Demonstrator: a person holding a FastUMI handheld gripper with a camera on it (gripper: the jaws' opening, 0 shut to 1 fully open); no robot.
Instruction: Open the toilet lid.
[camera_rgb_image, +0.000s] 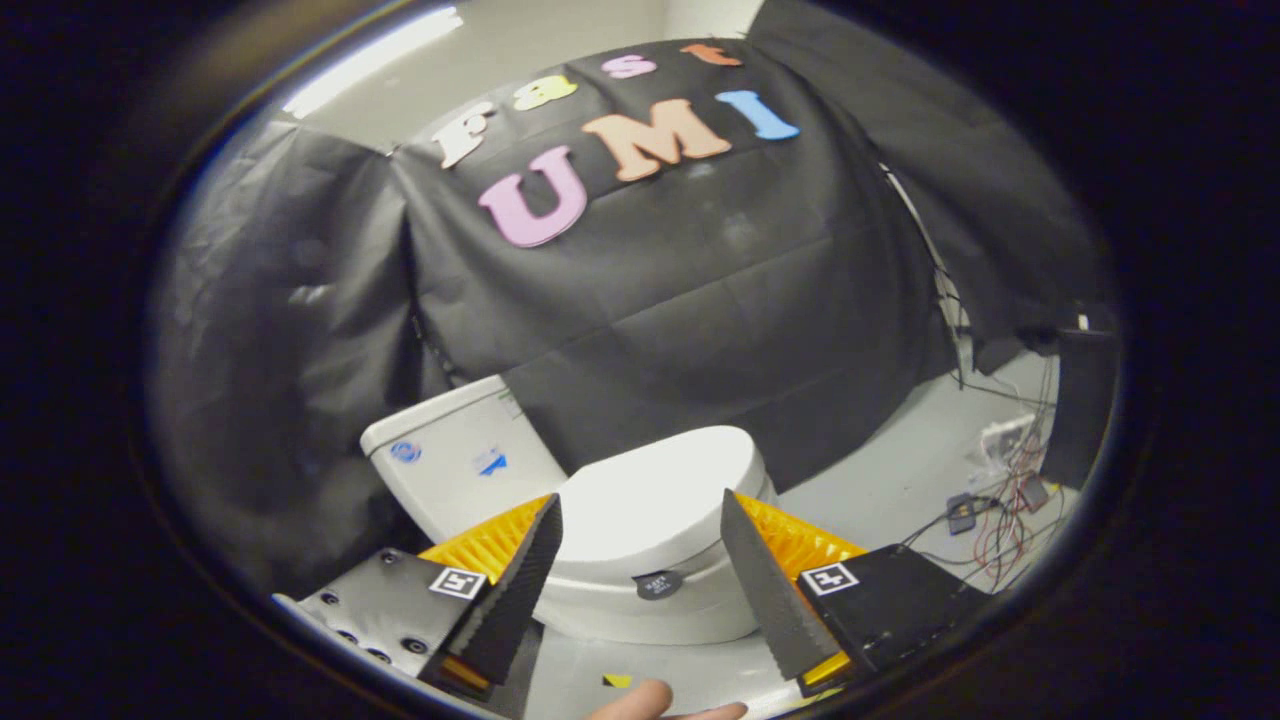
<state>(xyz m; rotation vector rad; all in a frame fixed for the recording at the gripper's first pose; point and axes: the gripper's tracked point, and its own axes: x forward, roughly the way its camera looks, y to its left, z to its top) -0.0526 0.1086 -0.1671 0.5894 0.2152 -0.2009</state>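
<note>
A white toilet stands on the grey floor ahead of my fingers, its lid (650, 500) lying flat and closed over the bowl. The white tank (455, 465) rises behind it to the left, against the black cloth wall. A small dark round tag (657, 584) sits at the front of the bowl. My gripper (640, 515) is open, with its two yellow-backed fingers (515, 575) spread wide on either side of the lid as seen from here, hovering short of it and touching nothing.
Black cloth walls (700, 290) close in behind and to the left of the toilet. Loose cables and small boxes (1000, 495) lie on the floor to the right. A person's fingertip (640, 700) shows below the fingers. A small yellow marker (617, 680) lies on the floor.
</note>
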